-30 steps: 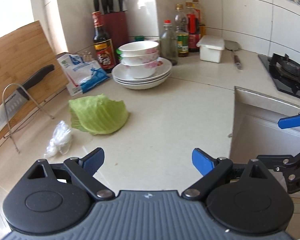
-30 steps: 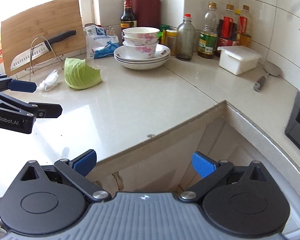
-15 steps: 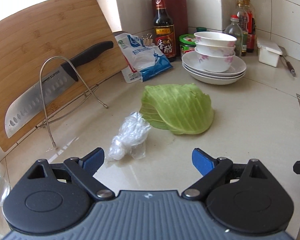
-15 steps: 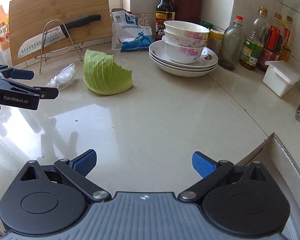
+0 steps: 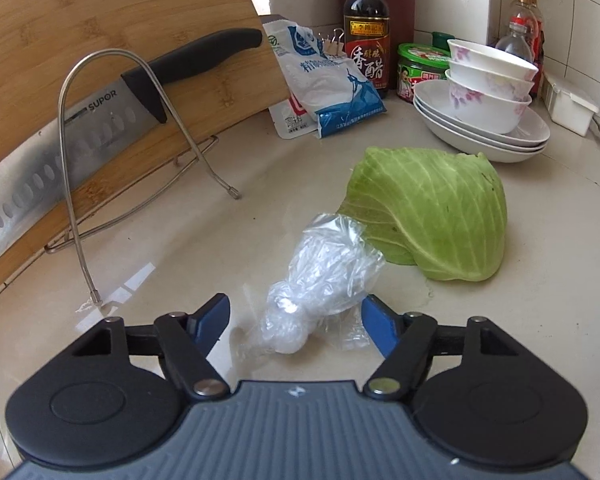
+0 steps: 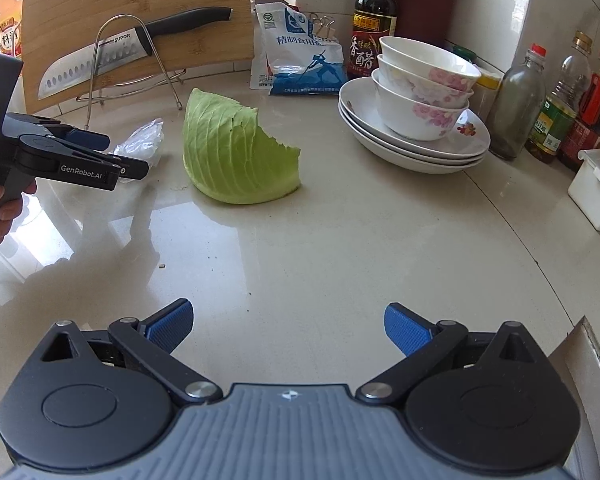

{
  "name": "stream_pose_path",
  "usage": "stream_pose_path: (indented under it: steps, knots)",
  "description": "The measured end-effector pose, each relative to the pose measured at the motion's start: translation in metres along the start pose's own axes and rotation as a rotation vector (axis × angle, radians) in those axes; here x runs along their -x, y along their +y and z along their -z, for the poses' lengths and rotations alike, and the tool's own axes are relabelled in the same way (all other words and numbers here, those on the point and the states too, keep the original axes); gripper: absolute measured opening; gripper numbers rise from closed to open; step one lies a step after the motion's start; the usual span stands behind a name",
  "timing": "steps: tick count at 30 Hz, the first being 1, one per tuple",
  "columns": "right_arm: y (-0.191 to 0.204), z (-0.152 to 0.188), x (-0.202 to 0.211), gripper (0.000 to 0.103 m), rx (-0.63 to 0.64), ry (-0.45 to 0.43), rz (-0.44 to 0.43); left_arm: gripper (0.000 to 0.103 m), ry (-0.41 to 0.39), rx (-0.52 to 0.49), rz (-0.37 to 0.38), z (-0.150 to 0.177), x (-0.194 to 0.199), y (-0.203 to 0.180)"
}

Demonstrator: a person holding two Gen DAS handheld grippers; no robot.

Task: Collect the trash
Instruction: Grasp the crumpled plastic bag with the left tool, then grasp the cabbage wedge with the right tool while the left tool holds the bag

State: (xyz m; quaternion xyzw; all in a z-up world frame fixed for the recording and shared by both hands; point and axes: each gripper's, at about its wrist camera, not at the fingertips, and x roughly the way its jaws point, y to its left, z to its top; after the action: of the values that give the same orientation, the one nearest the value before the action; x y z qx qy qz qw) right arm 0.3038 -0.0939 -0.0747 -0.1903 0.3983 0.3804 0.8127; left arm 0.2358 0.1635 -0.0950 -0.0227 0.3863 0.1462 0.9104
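Note:
A crumpled clear plastic bag (image 5: 320,284) lies on the beige counter just left of a cut green cabbage (image 5: 440,212). My left gripper (image 5: 296,320) is open, with its blue fingertips on either side of the bag's near end, low over the counter. In the right wrist view the left gripper (image 6: 120,156) reaches the bag (image 6: 140,140) from the left, beside the cabbage (image 6: 236,152). My right gripper (image 6: 288,324) is open and empty above bare counter.
A knife (image 5: 80,128) rests in a wire rack against a wooden cutting board (image 5: 100,20) at the left. A salt bag (image 5: 324,84), a vinegar bottle (image 5: 366,28), stacked bowls on plates (image 5: 488,96), bottles (image 6: 516,108) and a white box (image 6: 596,188) stand behind and to the right.
My left gripper has swung left and moved in on the plastic bag, which now lies between its open fingertips. My right gripper has moved off the sink over the counter.

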Motion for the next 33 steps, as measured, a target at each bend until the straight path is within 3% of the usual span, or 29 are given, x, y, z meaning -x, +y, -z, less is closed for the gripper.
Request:
stream_pose_path:
  steps: [4,6,7,19,33]
  knots:
    - [0.003,-0.011,-0.008,0.103,0.031,-0.013,-0.014,0.055,0.012,0.030,0.039,-0.003,-0.005,0.006]
    - [0.005,-0.017,-0.012,0.103,0.046,-0.019,-0.021,0.037,0.013,0.039,0.053,-0.003,-0.005,0.007]
    - [0.006,-0.020,-0.014,0.103,0.055,-0.022,-0.024,0.035,0.014,0.043,0.058,-0.003,-0.004,0.007]
    - [0.030,-0.058,-0.043,0.103,0.172,-0.091,-0.061,0.033,-0.019,0.071,0.072,-0.009,0.019,0.007]
    - [0.056,-0.084,-0.083,0.101,0.165,-0.090,-0.056,0.033,-0.030,0.098,0.055,-0.007,0.028,0.015]
